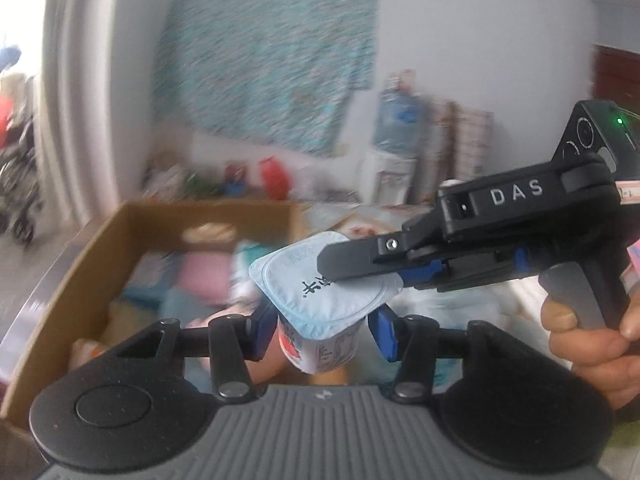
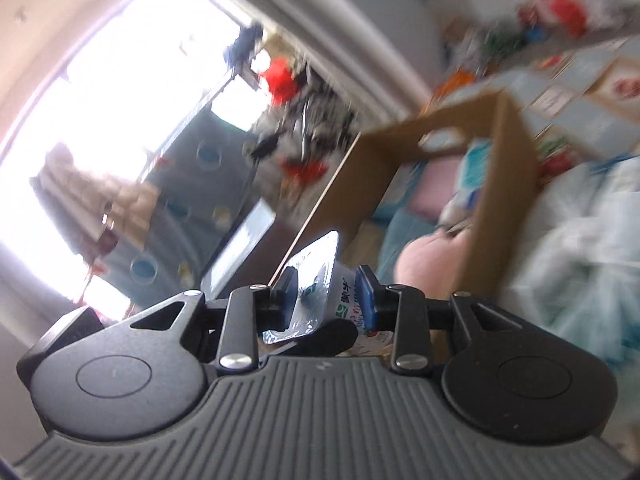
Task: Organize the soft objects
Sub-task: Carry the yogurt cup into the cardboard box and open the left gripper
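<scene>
A yogurt cup [image 1: 320, 292] with a pale blue foil lid hangs in the air over an open cardboard box [image 1: 140, 224]. My left gripper [image 1: 324, 330] is shut on the cup's body, one blue pad on each side. From the right, my right gripper [image 1: 352, 272] pinches the lid's rim, its black upper finger lying across the foil. In the right wrist view the yogurt cup [image 2: 320, 276] sits edge-on between the pads of the right gripper [image 2: 327, 298]. The cardboard box [image 2: 508, 152] holds soft items, among them a pink one [image 1: 200, 272]. Both views are blurred.
A person's hand [image 1: 592, 340] holds the right gripper's handle. Behind the box are a patterned cloth [image 1: 268, 56] on the wall, a water bottle on a dispenser [image 1: 396, 116] and a red bag [image 1: 274, 172]. Pale crumpled fabric [image 2: 580, 248] lies right of the box.
</scene>
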Tool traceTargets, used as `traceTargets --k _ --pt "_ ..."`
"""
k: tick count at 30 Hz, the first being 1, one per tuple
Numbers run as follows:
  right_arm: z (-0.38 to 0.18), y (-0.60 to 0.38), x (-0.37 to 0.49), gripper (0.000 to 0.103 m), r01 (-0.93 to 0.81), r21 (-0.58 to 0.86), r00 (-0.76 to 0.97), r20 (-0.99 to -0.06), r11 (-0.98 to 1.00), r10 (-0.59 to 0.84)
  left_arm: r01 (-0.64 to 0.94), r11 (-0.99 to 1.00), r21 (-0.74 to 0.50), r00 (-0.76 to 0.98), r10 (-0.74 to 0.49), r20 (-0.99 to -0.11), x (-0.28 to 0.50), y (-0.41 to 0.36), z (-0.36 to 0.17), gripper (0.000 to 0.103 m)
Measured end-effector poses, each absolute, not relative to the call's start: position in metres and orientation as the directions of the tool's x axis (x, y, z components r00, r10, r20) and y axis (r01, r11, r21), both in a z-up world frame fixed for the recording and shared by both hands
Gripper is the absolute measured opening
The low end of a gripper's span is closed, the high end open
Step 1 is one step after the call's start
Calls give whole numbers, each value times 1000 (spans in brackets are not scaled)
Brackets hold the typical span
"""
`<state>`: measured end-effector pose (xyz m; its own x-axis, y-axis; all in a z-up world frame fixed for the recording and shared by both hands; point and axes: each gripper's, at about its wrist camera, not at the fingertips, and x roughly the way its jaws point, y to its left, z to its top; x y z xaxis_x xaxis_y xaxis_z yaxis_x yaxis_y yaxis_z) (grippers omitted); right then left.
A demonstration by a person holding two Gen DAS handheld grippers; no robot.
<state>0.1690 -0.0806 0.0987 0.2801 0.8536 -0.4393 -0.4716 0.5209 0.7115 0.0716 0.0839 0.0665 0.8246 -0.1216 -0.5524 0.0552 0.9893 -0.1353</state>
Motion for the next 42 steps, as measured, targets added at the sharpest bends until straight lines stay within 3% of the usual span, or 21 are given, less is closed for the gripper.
traceTargets --k 3,10,17,20,22,28,38,42 --pt "90 -48 183 34 -474 701 200 -503 533 840 6 983 -182 788 -117 -605 80 111 57 51" --pt "65 -17 198 35 -477 615 102 -671 628 735 -40 928 -370 681 -245 -690 97 147 12 51" --pt "59 4 203 36 -536 505 72 -771 677 632 -41 900 -434 601 -325 -730 110 154 -14 52" --pt "57 11 204 43 -557 466 67 -800 688 596 -50 886 -462 555 -360 -750 115 152 -25 54" --pt "57 15 204 45 -580 437 78 -810 688 581 -55 877 -478 527 -381 -760 116 152 -31 59" --pt "54 21 205 51 -598 423 87 -810 681 580 -53 875 -481 543 -379 -750 113 155 -30 61" --pt "63 16 207 51 -601 424 140 -778 677 612 -27 896 -443 603 -339 -722 101 154 -10 62" --pt "70 24 211 49 -618 436 142 -756 653 639 -6 923 -384 663 -284 -693 83 153 4 74"
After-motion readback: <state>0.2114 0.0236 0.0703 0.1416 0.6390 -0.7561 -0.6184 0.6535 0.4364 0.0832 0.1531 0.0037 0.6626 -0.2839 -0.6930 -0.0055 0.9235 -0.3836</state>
